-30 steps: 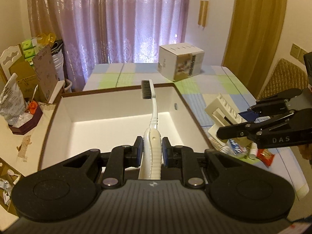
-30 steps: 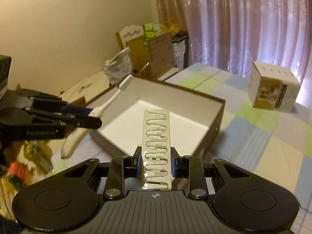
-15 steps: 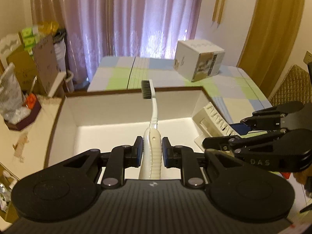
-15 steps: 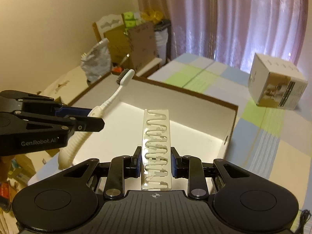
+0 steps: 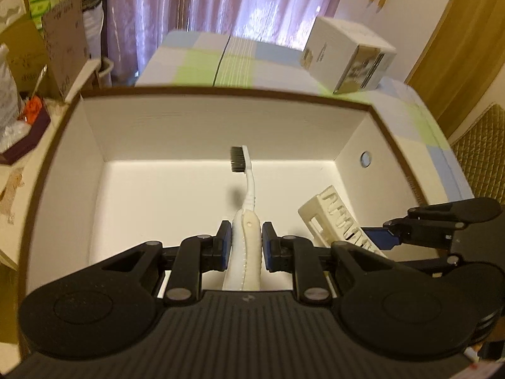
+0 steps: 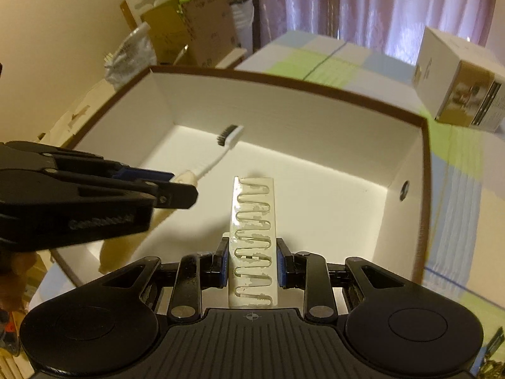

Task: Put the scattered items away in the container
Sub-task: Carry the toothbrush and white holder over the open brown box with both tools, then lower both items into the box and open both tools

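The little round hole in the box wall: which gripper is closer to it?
Right. The right gripper with its slotted rack hangs beside the wall with the round hole; the left gripper with the toothbrush is mid-box.

Bedroom around me, daylight glowing behind.
Mauve curtains (image 5: pixel 202 3) are hanging far back; cardboard clutter (image 6: pixel 189 31) is sitting left against a cream wall (image 6: pixel 63 25).
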Available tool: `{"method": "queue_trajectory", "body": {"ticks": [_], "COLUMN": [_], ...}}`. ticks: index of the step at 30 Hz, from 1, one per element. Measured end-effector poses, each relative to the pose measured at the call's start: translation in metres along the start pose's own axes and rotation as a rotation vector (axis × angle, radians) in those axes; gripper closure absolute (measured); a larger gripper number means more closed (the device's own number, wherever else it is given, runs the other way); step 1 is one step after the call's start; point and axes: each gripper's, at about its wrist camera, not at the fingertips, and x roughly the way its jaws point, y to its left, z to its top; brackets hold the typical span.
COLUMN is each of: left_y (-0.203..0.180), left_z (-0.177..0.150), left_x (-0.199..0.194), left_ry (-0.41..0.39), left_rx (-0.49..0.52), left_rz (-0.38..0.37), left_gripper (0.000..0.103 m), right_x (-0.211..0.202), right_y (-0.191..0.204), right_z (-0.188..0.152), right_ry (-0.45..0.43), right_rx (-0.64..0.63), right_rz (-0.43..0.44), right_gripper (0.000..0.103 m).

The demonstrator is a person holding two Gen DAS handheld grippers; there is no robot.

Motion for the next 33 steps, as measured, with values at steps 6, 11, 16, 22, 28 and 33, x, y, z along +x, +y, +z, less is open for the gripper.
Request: {"method": "queue_trajectory", "body": {"ticks": [6,11,16,22,28,33], "left_y": [0.008,0.014,0.017,0.019,0.017,0.014], "left_z": [-0.006,-0.009,-0.010,-0.010,-0.012,-0.016], "left_x": [0.025,0.029,0.022,0.009,-0.003,-0.015], "left_ry": [0.112,0.154,0.153,0.139,0.134,0.122], "left_rx": [-0.047,-0.053,-0.033,-0.007,0.018,0.050], "left_rz": [0.008,0.011,0.025,0.048,0.081,0.104], "left_gripper": [0.087,0.087,0.086,0.076,0.052,0.038], "right_x": [0.017,0.023,0.026,0.030,0.013,0.005], "right_y": [0.003,0.005,0.006,0.010,0.011,0.013], "right_z": [-0.001,-0.003,-0.002,-0.004,-0.009,-0.013], "right_ry": [0.055,0.078,0.091,0.115,0.076,0.068], "right_rx": [0.010,0.012,0.019,0.020,0.011,0.010], "right_rz": [-0.001,0.000,-0.003,-0.030,-0.056,-0.045], "right_gripper": [0.078,0.078,0.078,0.070,0.023,0.018]}}
